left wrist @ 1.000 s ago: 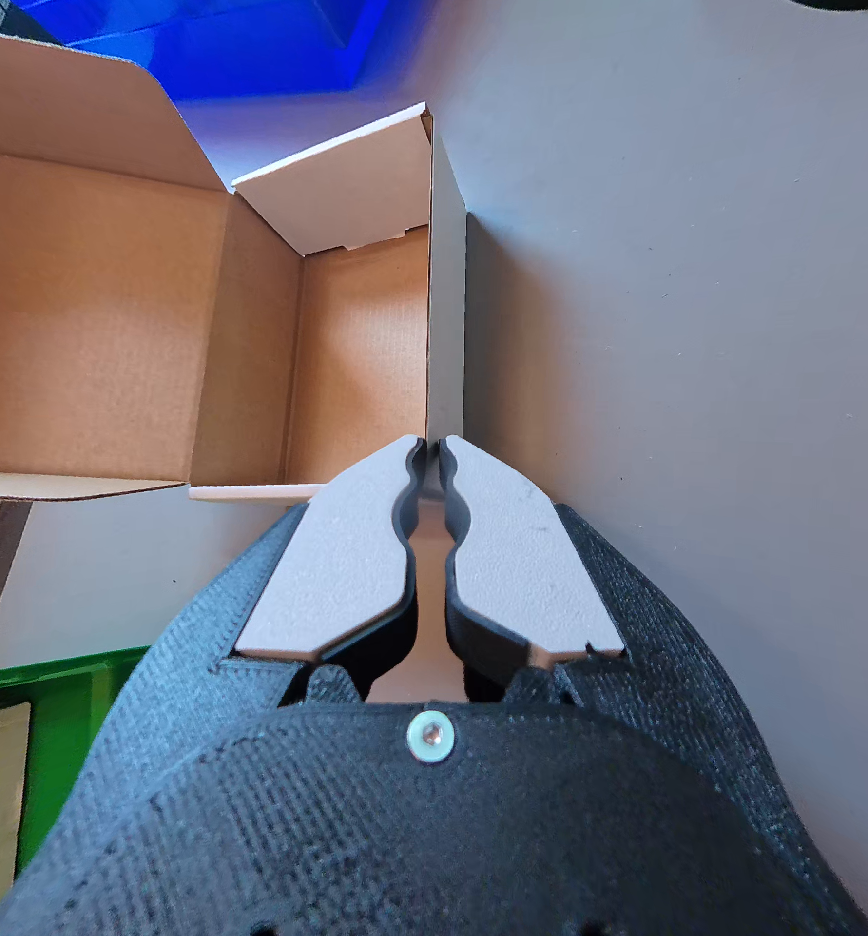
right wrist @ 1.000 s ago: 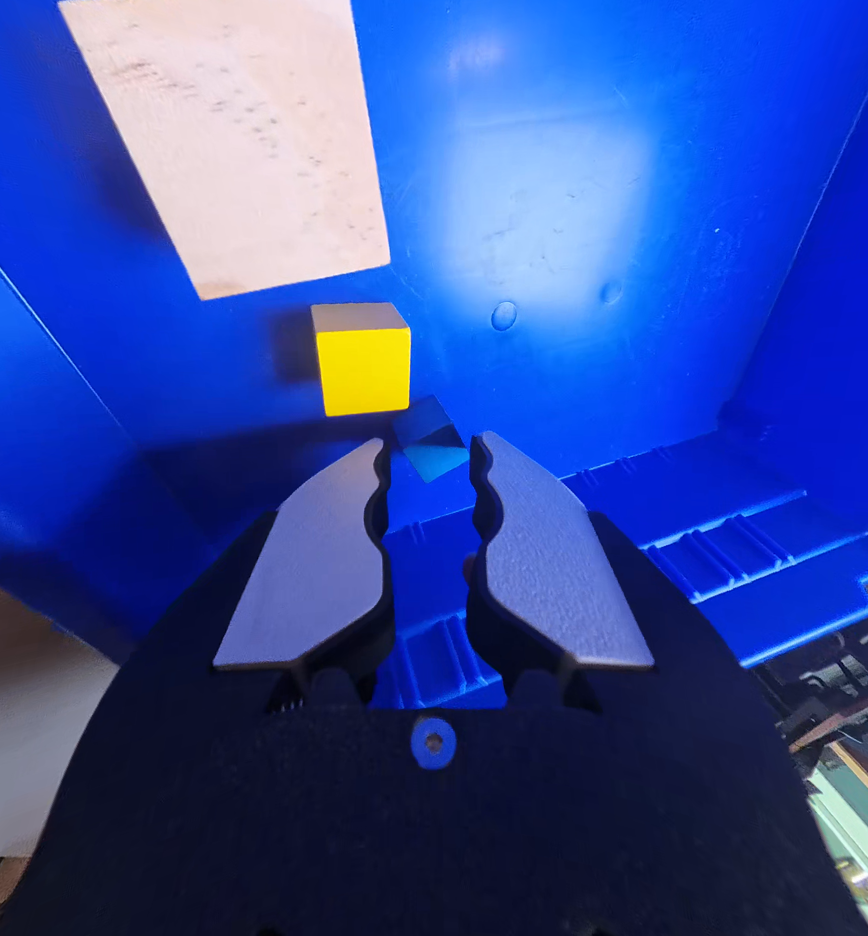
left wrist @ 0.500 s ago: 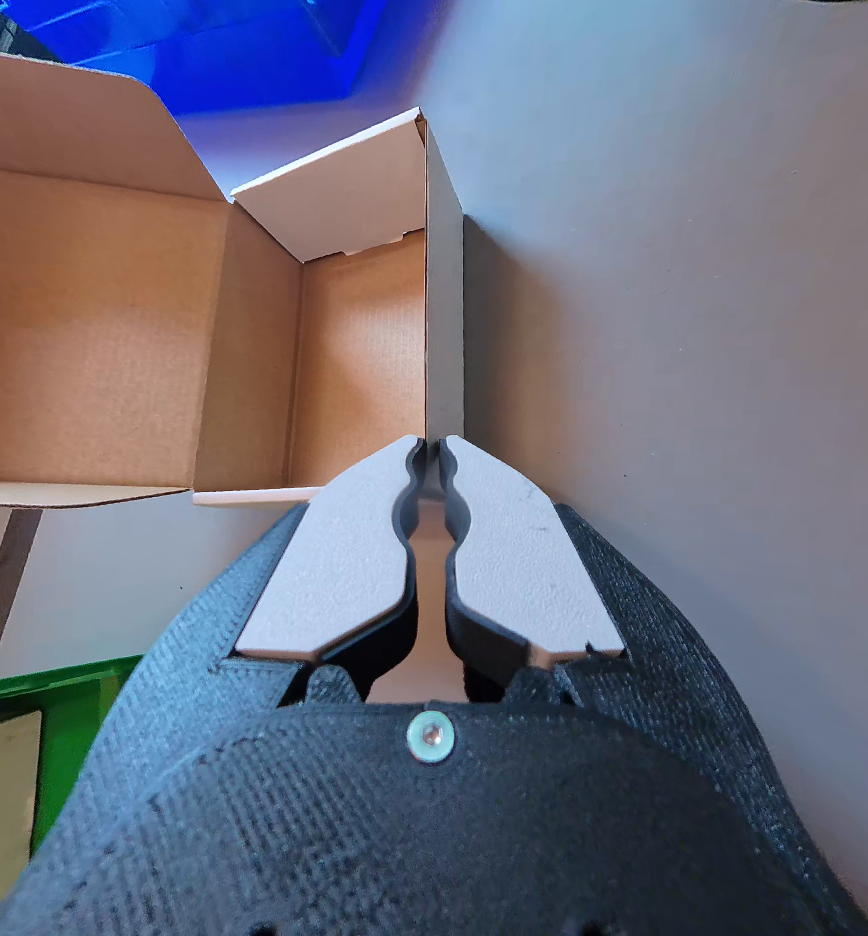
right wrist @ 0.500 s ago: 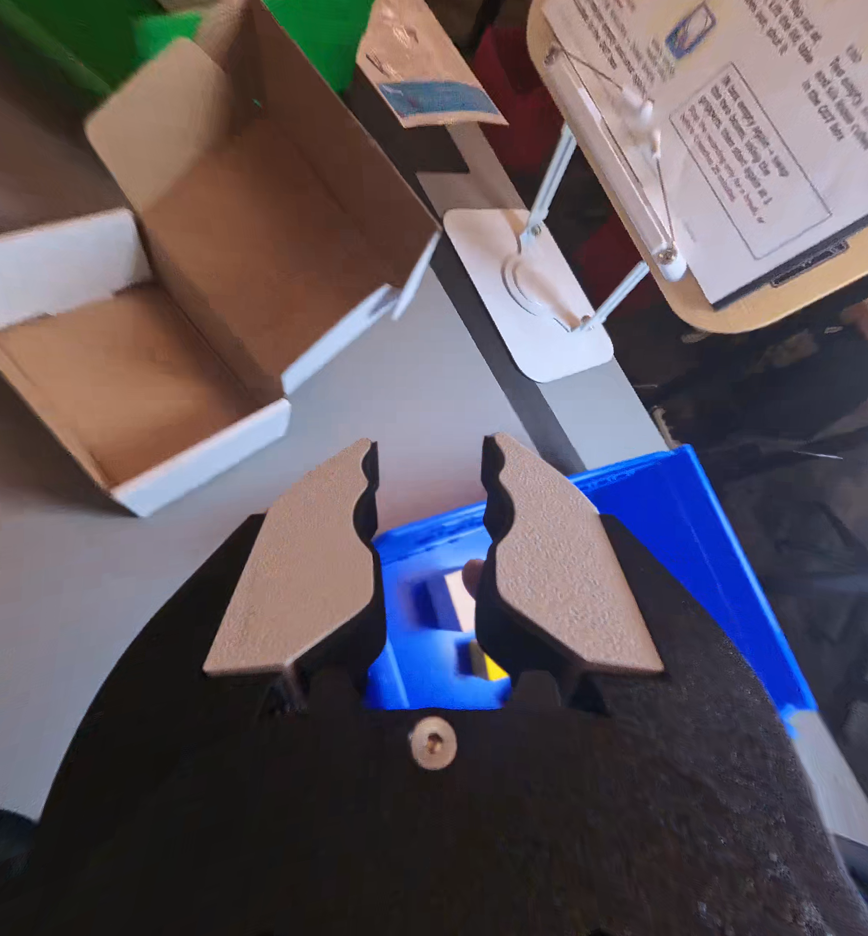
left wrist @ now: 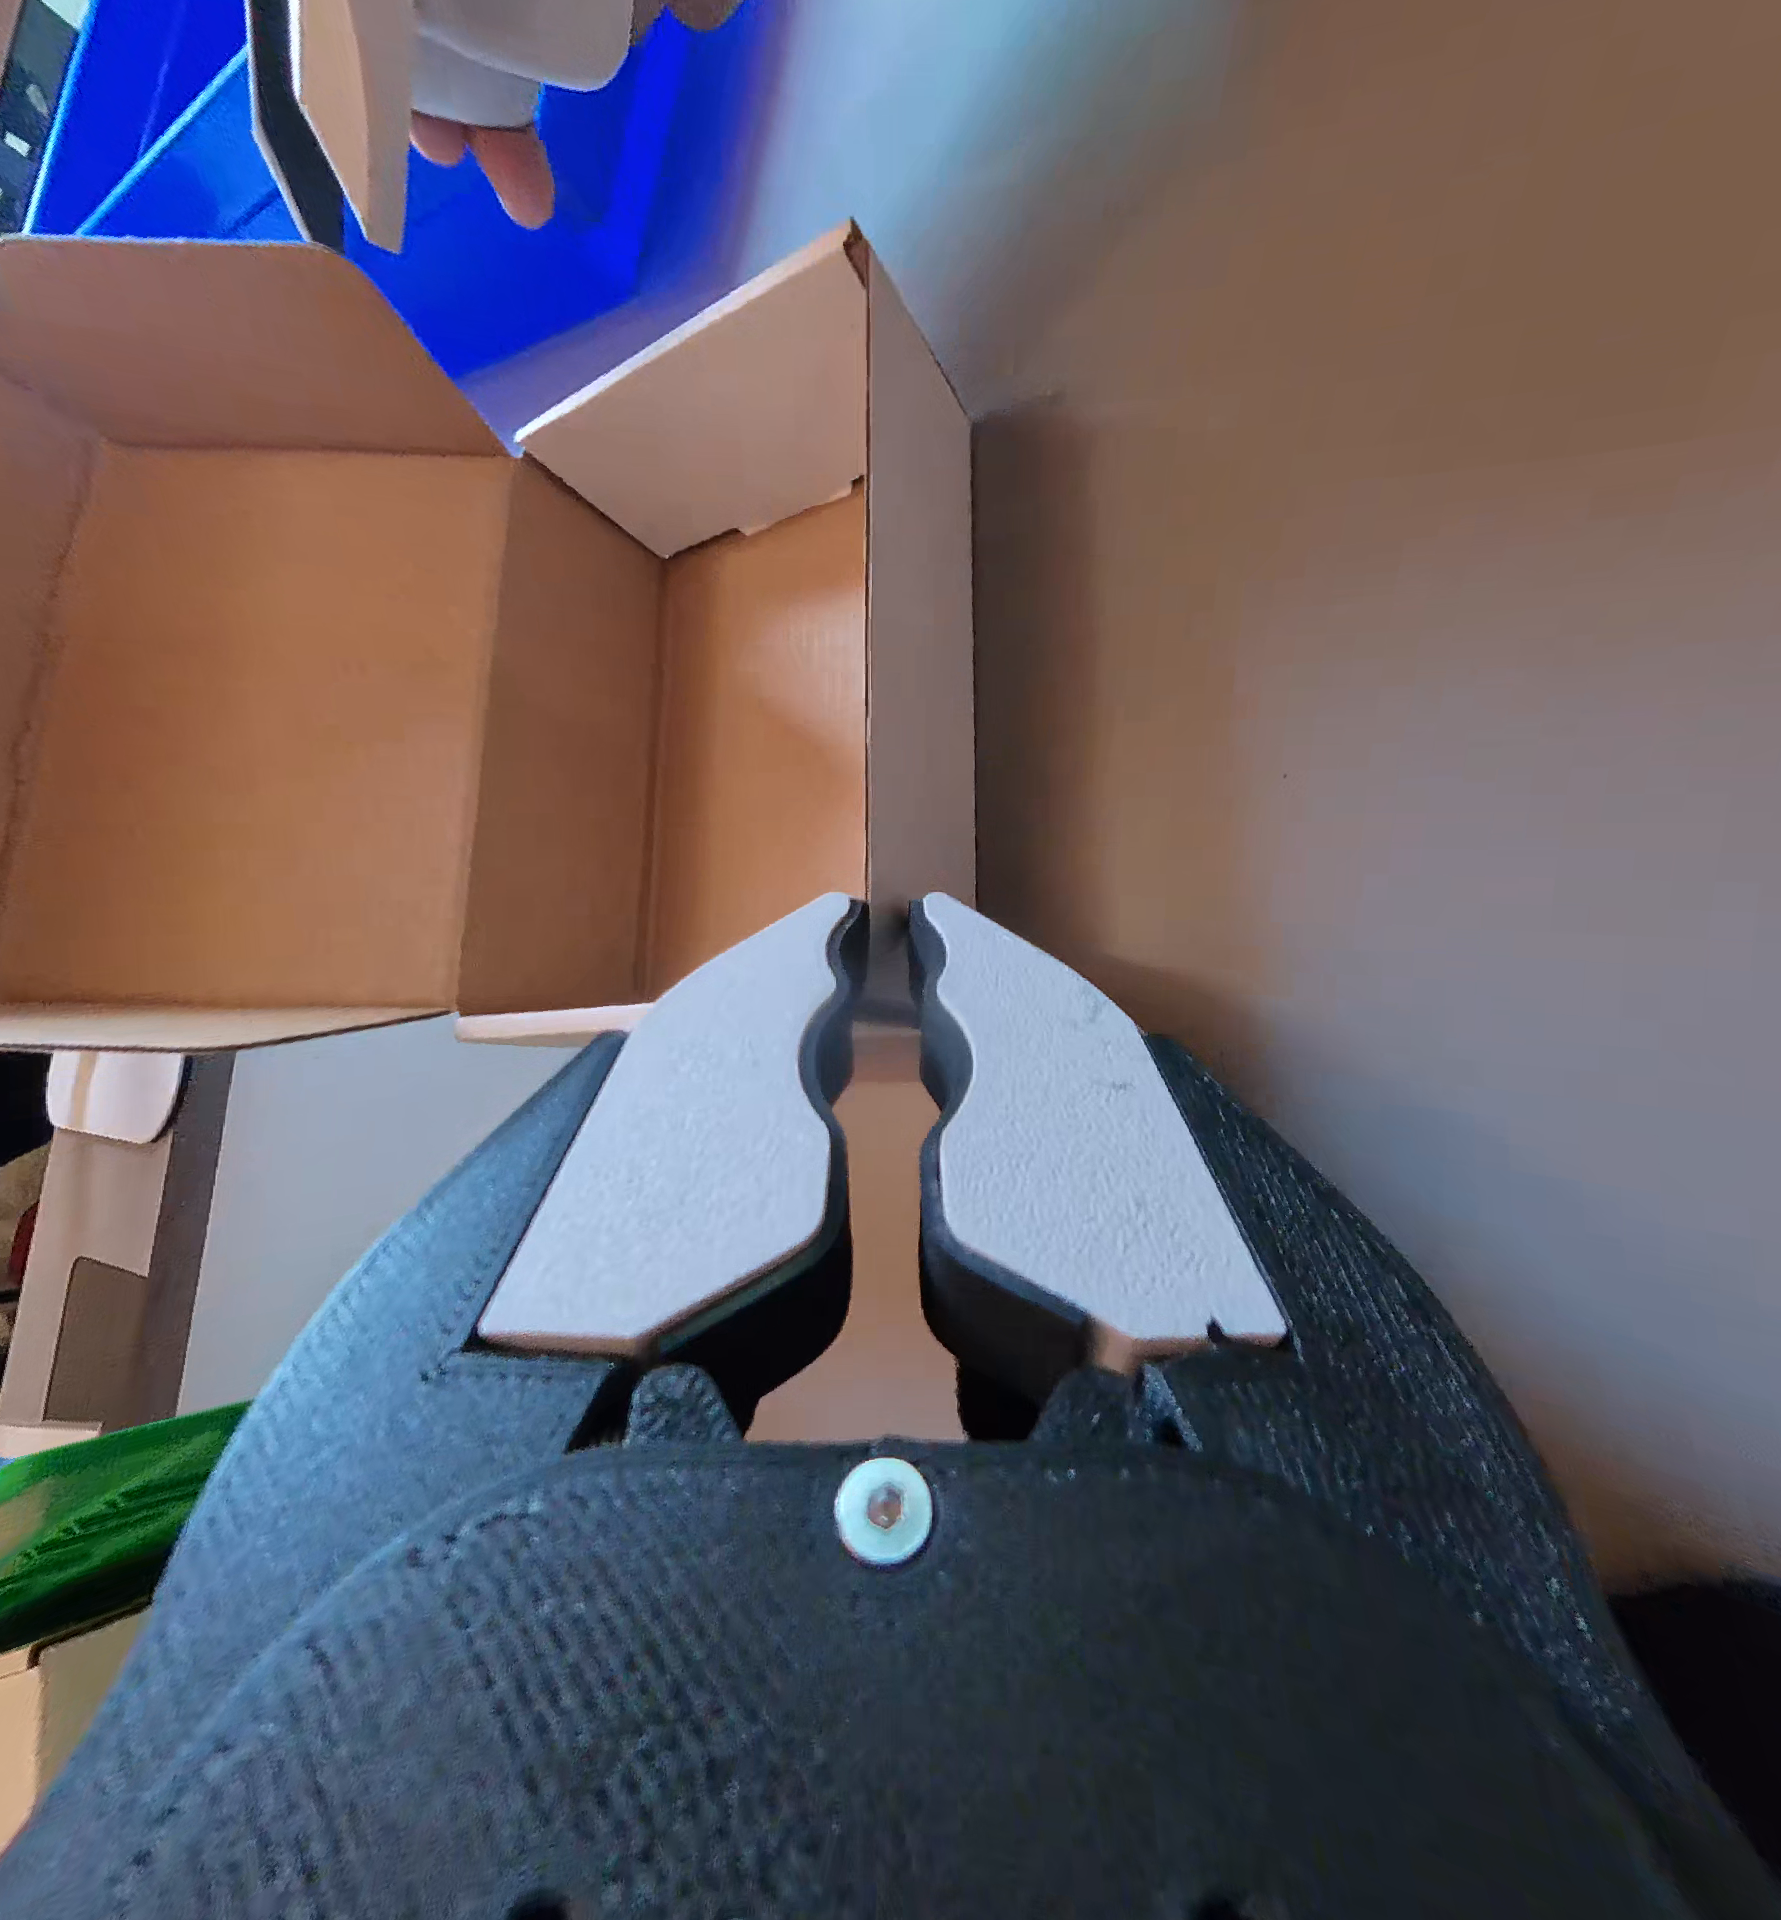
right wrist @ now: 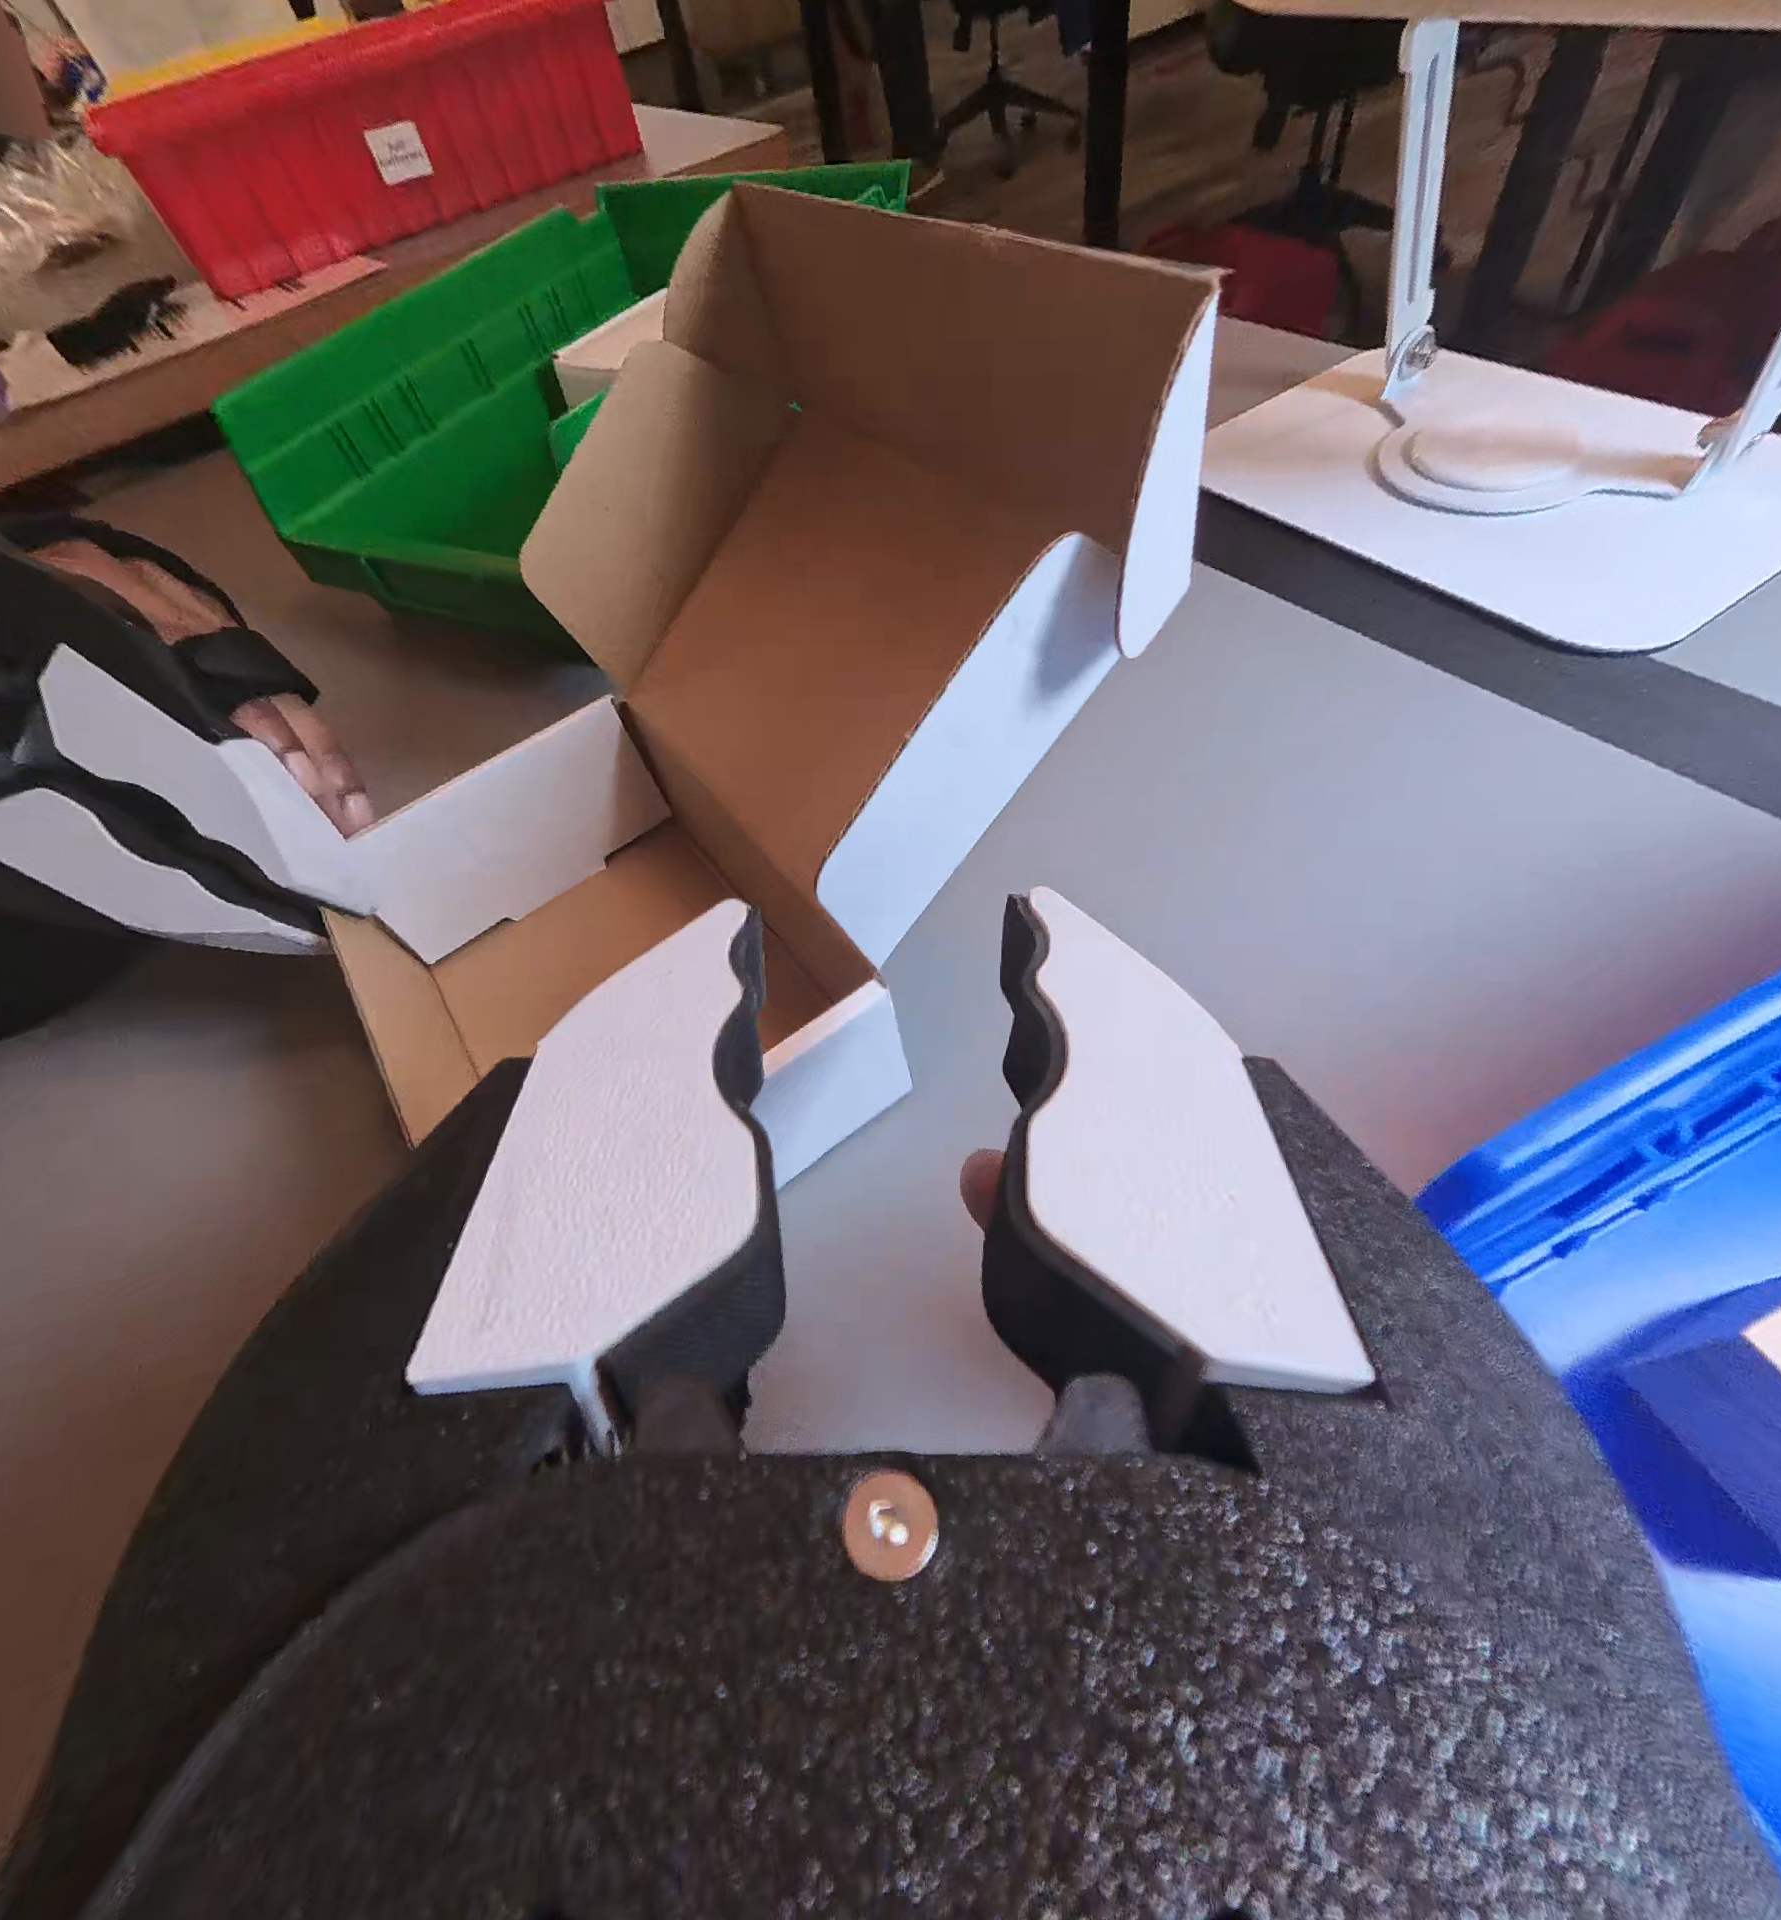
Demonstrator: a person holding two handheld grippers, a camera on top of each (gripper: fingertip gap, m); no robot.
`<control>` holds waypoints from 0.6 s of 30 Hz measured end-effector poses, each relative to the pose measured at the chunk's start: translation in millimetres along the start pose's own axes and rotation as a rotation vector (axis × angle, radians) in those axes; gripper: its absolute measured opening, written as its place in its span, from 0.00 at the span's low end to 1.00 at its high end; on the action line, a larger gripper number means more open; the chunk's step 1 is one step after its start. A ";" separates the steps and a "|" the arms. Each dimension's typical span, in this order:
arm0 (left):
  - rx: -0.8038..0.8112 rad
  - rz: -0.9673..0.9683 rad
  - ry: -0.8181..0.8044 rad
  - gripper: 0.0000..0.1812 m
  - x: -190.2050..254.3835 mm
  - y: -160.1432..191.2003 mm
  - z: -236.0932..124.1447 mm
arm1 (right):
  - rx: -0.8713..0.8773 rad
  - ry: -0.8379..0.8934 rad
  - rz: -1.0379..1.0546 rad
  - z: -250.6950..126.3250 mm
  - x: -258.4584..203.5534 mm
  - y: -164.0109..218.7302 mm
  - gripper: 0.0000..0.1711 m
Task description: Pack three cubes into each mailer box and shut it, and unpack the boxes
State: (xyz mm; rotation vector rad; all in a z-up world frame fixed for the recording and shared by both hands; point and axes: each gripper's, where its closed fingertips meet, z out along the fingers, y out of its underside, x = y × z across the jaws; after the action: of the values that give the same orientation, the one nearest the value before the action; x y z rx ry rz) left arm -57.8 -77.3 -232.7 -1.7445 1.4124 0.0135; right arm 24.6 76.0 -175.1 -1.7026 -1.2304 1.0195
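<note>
The open mailer box [left wrist: 273, 727] stands on the grey table with its lid up, and what shows of its brown inside holds no cubes. My left gripper [left wrist: 888, 925] is shut on the top edge of the box's right side wall. In the right wrist view the box [right wrist: 865, 520] is ahead, with the left gripper [right wrist: 314, 862] clamped on its white wall at the left. My right gripper [right wrist: 883, 909] is open and empty, above the table just short of the box's near corner. It also shows at the top of the left wrist view [left wrist: 335, 125]. No cube is in view.
A blue bin [right wrist: 1644, 1143] is at the right, close beside my right gripper, and also shows behind the box [left wrist: 190, 156]. A green bin [right wrist: 418, 436] lies behind the box and a red bin [right wrist: 366, 145] farther back. A white stand base [right wrist: 1540, 520] is at the back right. Spacing between my two grippers at the tips: around 20 cm.
My right gripper has come up out of the blue bin, empty, and swung over towards the box, jaws wider apart. My left gripper has stayed shut on the box wall.
</note>
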 end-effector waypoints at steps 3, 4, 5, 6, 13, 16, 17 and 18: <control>0.012 -0.011 0.019 0.04 0.5 2.7 -3.8 | 0.020 -0.054 0.073 5.5 -7.4 2.1 0.28; 0.016 -0.011 0.026 0.04 1.4 3.3 -4.6 | 0.027 -0.069 0.096 7.3 -9.7 3.4 0.29; 0.018 -0.008 0.031 0.04 2.3 3.6 -5.5 | 0.027 -0.084 0.116 8.7 -12.1 5.6 0.29; 0.020 -0.004 0.037 0.04 3.5 3.7 -6.4 | 0.024 -0.097 0.128 9.7 -14.3 7.7 0.31; 0.042 -0.008 0.075 0.04 9.7 2.4 -9.5 | 0.073 -0.189 0.253 13.8 -25.7 7.9 0.35; 0.046 -0.004 0.084 0.05 11.9 2.2 -9.3 | 0.081 -0.215 0.288 18.6 -29.1 9.4 0.37; 0.043 0.001 0.079 0.04 11.6 2.4 -9.0 | 0.084 -0.225 0.309 20.7 -29.7 9.4 0.38; 0.040 0.008 0.076 0.04 11.6 2.6 -8.9 | 0.092 -0.240 0.331 22.9 -30.4 8.5 0.39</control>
State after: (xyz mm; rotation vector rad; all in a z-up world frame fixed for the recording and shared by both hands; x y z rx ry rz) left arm -60.0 -91.9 -234.5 -1.7224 1.4651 -0.0765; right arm 0.1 47.9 -186.5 -1.7862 -1.0458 1.4914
